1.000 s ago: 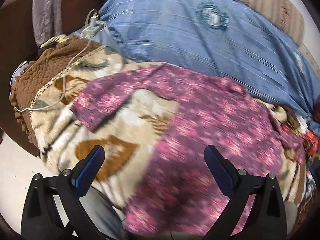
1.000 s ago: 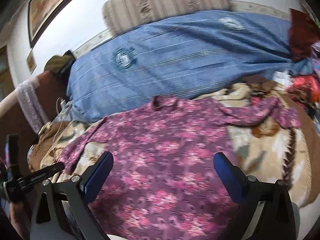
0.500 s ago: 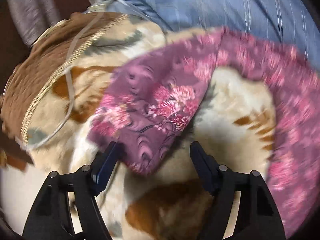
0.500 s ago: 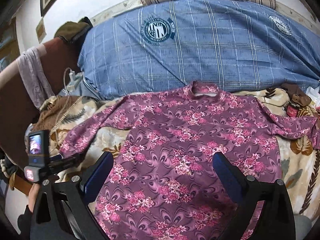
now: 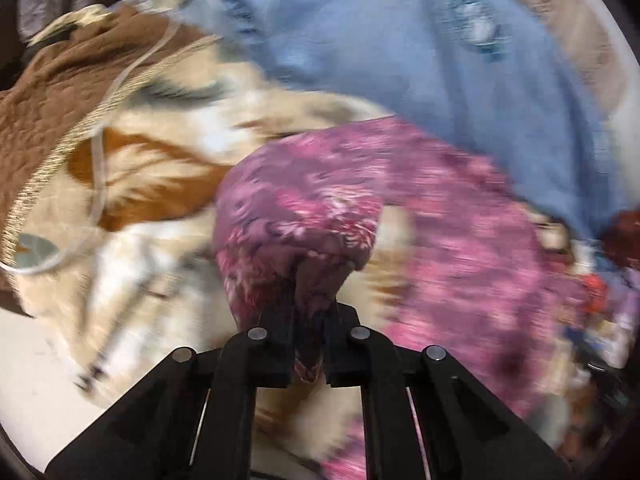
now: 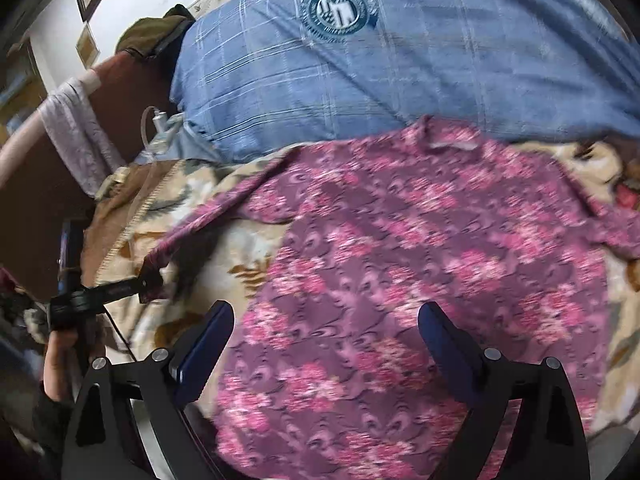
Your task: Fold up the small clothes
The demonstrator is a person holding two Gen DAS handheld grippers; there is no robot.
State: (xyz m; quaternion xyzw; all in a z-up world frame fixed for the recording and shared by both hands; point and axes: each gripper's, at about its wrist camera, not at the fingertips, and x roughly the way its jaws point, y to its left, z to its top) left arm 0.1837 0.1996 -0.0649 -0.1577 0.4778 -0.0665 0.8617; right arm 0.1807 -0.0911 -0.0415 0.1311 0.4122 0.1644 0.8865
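The purple flowered top (image 6: 400, 272) lies spread on the bed's blanket (image 6: 256, 256). The left tool (image 5: 310, 320) is clamped on its sleeve end (image 5: 296, 232) near the bed's left edge, likely to fold it inward; the right tool (image 6: 326, 340) hovers wide open, empty.

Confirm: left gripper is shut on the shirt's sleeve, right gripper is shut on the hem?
Not quite. The left gripper is shut on the sleeve of the shirt, but the right gripper is open, fingers wide apart over the shirt's body, holding nothing. The right wrist view shows it.
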